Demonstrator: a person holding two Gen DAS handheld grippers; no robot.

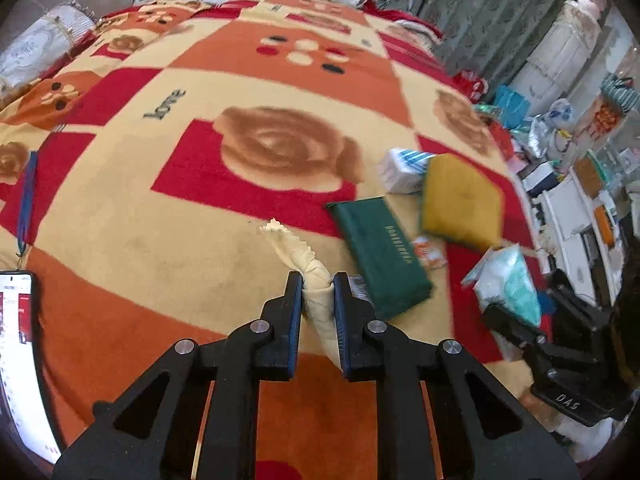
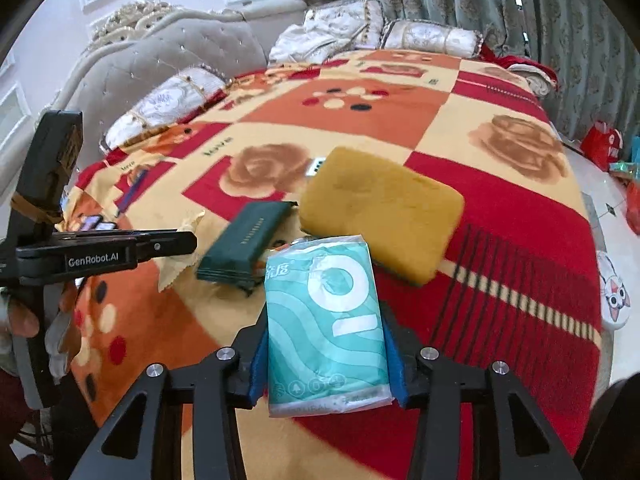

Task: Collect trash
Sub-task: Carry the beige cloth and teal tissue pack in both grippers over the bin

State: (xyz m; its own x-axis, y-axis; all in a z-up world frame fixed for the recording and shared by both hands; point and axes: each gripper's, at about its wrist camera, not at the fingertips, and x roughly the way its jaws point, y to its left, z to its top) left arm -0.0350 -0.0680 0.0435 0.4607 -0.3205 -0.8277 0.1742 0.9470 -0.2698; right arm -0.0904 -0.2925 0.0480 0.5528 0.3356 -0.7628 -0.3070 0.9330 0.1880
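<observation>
My left gripper [image 1: 317, 286] is shut on a twisted cream cloth scrap [image 1: 316, 300] and holds it above the blanket. My right gripper [image 2: 325, 328] is shut on a teal tissue pack [image 2: 326, 328]; that pack also shows in the left wrist view [image 1: 510, 280]. On the blanket lie a dark green pouch [image 1: 380, 252], also in the right wrist view [image 2: 244, 246], a yellow sponge [image 1: 460, 200], also in the right wrist view [image 2: 380, 208], a white and blue tissue pack [image 1: 402, 170] and a small orange wrapper [image 1: 430, 254].
Everything lies on a bed with a red, orange and cream blanket [image 1: 200, 200]. Pillows [image 2: 168, 100] and a tufted headboard [image 2: 180, 48] stand at the far side. A phone [image 1: 20, 352] is at the left edge. Cluttered floor items [image 1: 580, 152] and curtains are to the right.
</observation>
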